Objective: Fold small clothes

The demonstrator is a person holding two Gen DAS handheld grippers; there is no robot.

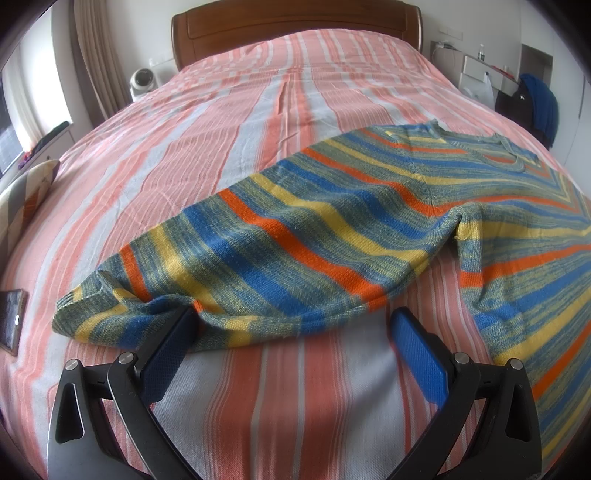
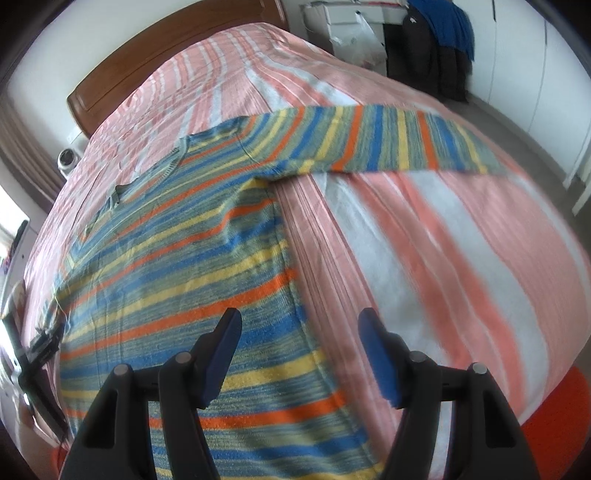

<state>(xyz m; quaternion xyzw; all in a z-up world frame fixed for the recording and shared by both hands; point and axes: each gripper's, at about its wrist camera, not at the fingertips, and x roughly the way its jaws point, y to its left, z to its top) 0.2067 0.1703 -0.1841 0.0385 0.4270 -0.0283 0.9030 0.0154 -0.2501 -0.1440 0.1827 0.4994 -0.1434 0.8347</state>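
Note:
A knitted sweater (image 1: pixel 295 236) with blue, yellow, orange and green stripes lies flat on the bed. In the left wrist view one sleeve (image 1: pixel 177 273) stretches toward the lower left. My left gripper (image 1: pixel 293 317) is open at that sleeve's near edge, its left fingertip (image 1: pixel 181 325) against the knit. In the right wrist view the sweater's body (image 2: pixel 177 288) fills the lower left and the other sleeve (image 2: pixel 388 140) reaches out to the right. My right gripper (image 2: pixel 299 314) hangs open over the body's right side edge, with nothing pressed between its pads.
The bed's pink and white striped sheet (image 1: pixel 258 122) runs to a wooden headboard (image 1: pixel 295 26). A phone (image 1: pixel 11 321) and a patterned cushion (image 1: pixel 22 199) lie at the left edge. A white fan (image 1: pixel 142 81) and a chair with blue clothing (image 2: pixel 450 26) stand beside the bed.

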